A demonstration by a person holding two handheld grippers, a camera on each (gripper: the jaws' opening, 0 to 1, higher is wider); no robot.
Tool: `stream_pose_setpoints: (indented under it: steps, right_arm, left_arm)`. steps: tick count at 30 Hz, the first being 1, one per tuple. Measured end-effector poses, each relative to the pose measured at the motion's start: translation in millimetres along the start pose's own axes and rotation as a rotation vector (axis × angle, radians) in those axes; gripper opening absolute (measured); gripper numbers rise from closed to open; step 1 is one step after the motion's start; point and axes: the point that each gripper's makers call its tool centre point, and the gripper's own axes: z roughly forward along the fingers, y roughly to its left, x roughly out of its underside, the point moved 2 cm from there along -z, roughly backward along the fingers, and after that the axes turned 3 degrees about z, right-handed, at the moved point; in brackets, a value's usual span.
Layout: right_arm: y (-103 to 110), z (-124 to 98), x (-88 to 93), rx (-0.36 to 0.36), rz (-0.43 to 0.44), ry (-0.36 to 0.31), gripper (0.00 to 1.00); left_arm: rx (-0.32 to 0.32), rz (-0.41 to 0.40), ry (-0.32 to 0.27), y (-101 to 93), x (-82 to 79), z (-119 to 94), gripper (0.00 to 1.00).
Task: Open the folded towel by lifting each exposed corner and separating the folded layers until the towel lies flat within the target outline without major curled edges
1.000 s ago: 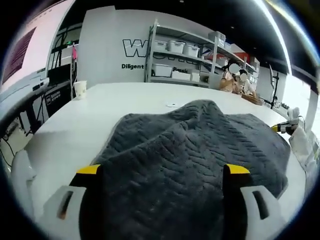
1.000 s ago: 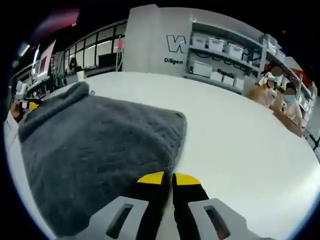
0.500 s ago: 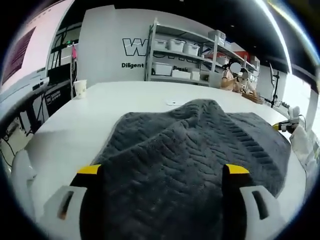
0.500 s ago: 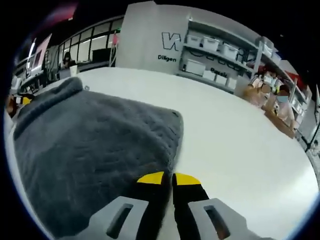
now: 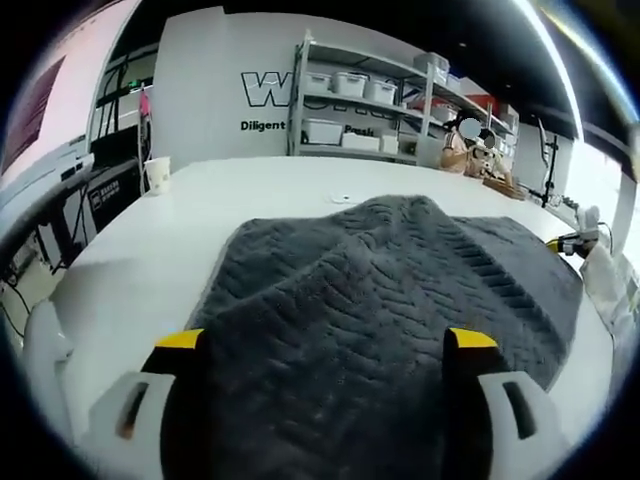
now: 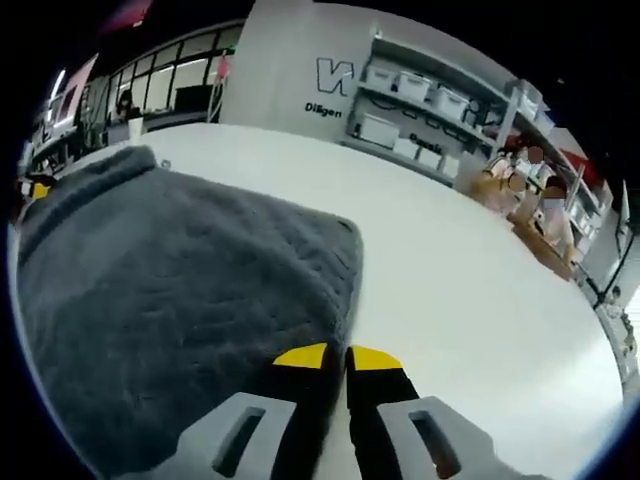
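Towel (image 5: 380, 300) spread wide across the table (image 5: 130, 260), one dark grey piece, and I've got it from two sides. My right gripper (image 6: 346, 352) has its yellow tips pressed together, pinching what looks like the towel's near edge by its corner. I'm hedging a little there, since the cloth runs right under the tips and the exact bite is hidden. My left gripper (image 5: 328, 340) stands with its jaws wide apart, the towel lying between them and under them; nothing clamped on that side as far as I can see.

Progress, by my reckoning: most of the unfolding looks done. In the right gripper view the towel (image 6: 170, 270) reads as a single broad sheet with a squared far corner lying clean on the white top. What's left is flattening. In the left gripper view there's a raised hump in the middle of the cloth towards the table's far edge, with ridges running down from it. I can't make out any target outline on the table, so I can't judge the fit.

Count: one towel, two grippers, one paper cup (image 5: 158, 176) near the table's far left corner, one small white disc (image 5: 344, 198) just beyond the hump.
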Motion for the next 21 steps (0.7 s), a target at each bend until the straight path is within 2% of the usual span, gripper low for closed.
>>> stream_pose_setpoints:
  steps: [21]
  right_arm:
    - [-25.3,7.9,1.8,0.098,-0.086,-0.004,0.00]
  left_arm:
    - [-0.003,0.009,0.020,0.6,2.7,-0.1,0.95]
